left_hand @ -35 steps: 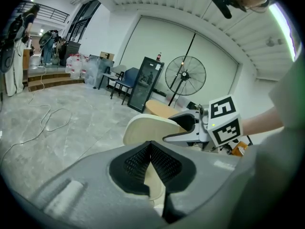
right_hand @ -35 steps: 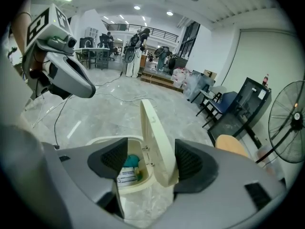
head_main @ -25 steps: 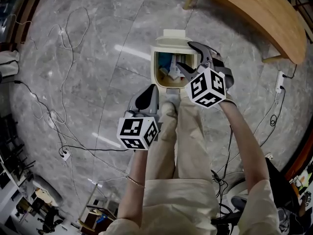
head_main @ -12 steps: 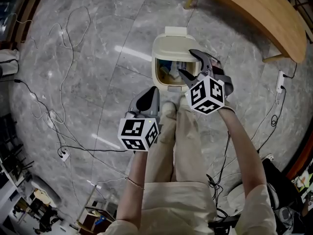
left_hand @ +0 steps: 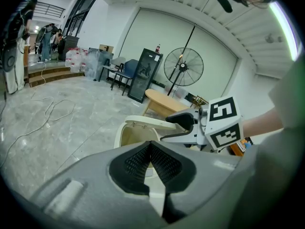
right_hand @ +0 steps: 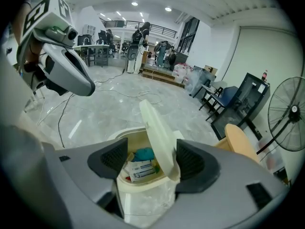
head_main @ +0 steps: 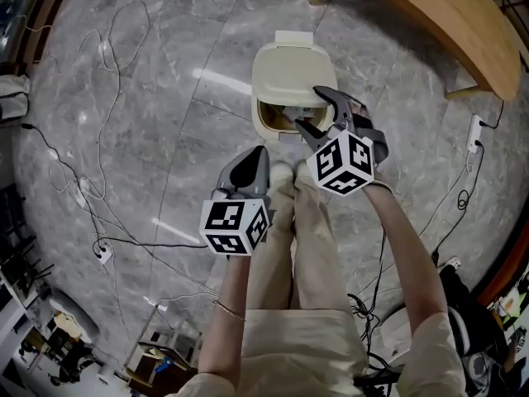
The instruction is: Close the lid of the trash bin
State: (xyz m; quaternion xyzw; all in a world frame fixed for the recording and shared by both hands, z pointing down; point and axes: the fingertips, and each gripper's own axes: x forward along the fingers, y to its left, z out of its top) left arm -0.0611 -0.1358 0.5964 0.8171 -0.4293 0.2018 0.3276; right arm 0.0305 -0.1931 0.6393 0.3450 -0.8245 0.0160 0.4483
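Grey marble floor (head_main: 157, 98); at twelve o'clock the cream plastic trash bin (head_main: 266, 121) has its lid (head_main: 289, 71) now swung half shut, between the wide-open jaws of your right gripper (right_hand: 151, 162); left gripper (left_hand: 150, 162) pinched together, empty.

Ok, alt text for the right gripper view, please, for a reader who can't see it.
The right gripper, jaws apart, straddles the tilted, half-closed lid of a cream trash bin on a grey floor. Rubbish shows inside.

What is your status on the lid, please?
Left gripper shut, empty. Right gripper open, straddling lid. Lid half down, trash bin not closed. Nothing blocking.
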